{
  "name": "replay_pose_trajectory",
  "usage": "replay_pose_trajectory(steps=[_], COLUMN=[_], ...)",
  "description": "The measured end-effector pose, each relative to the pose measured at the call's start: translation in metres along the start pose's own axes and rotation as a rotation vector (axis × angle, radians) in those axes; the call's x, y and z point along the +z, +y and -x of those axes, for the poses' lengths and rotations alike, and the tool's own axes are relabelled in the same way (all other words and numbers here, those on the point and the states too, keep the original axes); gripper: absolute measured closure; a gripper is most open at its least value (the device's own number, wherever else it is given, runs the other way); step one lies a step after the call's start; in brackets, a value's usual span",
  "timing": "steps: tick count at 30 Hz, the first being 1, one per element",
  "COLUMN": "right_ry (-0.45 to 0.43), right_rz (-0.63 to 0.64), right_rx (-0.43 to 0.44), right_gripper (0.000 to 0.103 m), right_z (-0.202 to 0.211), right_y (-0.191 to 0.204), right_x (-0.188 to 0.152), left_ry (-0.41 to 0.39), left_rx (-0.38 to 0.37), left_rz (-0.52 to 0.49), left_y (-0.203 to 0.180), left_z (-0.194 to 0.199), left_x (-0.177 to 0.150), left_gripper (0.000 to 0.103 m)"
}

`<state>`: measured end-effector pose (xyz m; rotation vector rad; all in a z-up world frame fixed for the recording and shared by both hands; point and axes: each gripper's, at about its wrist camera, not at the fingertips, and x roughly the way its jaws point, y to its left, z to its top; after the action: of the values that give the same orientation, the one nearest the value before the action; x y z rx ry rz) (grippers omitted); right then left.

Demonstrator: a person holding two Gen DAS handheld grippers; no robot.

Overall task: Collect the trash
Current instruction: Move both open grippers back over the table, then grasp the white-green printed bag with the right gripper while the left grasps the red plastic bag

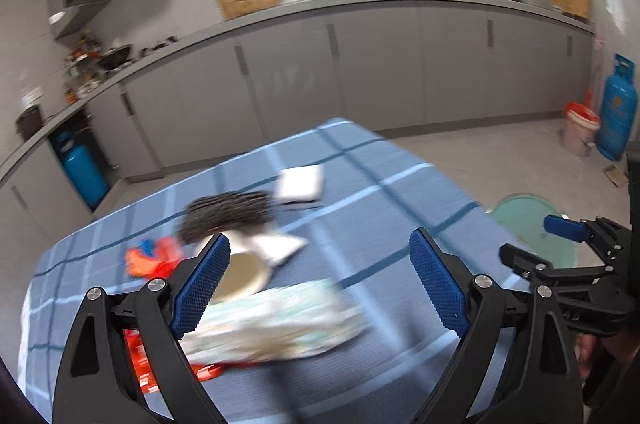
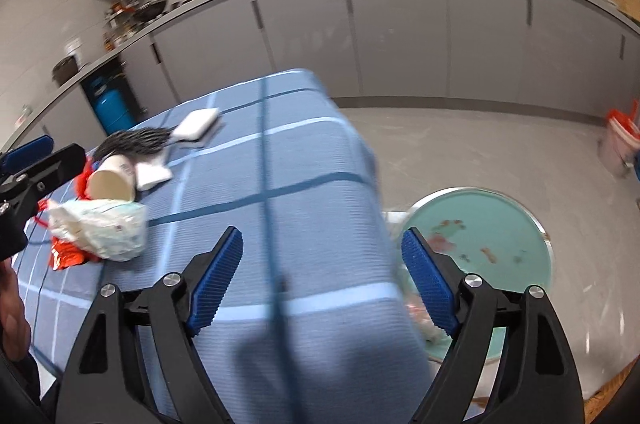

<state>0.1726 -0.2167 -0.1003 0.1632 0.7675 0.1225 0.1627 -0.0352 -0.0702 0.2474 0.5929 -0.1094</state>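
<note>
On the blue checked tablecloth (image 1: 380, 183) lie a crumpled white wrapper (image 1: 280, 324), a tipped paper cup (image 1: 240, 274), red-orange wrappers (image 1: 150, 258), a white tissue (image 1: 280, 248), a black brush (image 1: 228, 212) and a white flat box (image 1: 300, 181). My left gripper (image 1: 320, 288) is open just above the white wrapper. My right gripper (image 2: 322, 280) is open over the table's right edge (image 2: 360, 264), empty. The same pile shows in the right wrist view: wrapper (image 2: 104, 228), cup (image 2: 110, 179). A teal round bin (image 2: 480, 236) stands on the floor beside the table.
Grey kitchen cabinets (image 1: 380, 63) and a counter run along the back. A blue gas cylinder (image 1: 618, 103) and a white-and-red bucket (image 1: 580, 127) stand at the far right. Another blue cylinder (image 1: 82, 171) sits under the left counter. The right gripper shows at the right (image 1: 560, 236).
</note>
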Motion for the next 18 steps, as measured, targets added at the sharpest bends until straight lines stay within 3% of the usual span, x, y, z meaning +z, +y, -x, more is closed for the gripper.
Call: replay_pose_trajectory(steps=[3, 11, 18], right_ry=[0.009, 0.033, 0.018], right_rz=[0.041, 0.162, 0.3], right_rx=[0.033, 0.119, 0.182], right_gripper=[0.022, 0.017, 0.009], right_z=[-0.003, -0.013, -0.012], right_y=[0.026, 0.093, 0.148], right_x=[0.002, 0.007, 0.01], left_ry=[0.002, 0.117, 0.206], left_rx=[0.081, 0.322, 0.395], left_rz=[0.031, 0.155, 0.231], left_y=[0.036, 0.143, 0.187], left_z=[0.007, 0.008, 0.002], left_x=[-0.014, -0.069, -0.103], left_gripper=[0.012, 0.012, 0.012])
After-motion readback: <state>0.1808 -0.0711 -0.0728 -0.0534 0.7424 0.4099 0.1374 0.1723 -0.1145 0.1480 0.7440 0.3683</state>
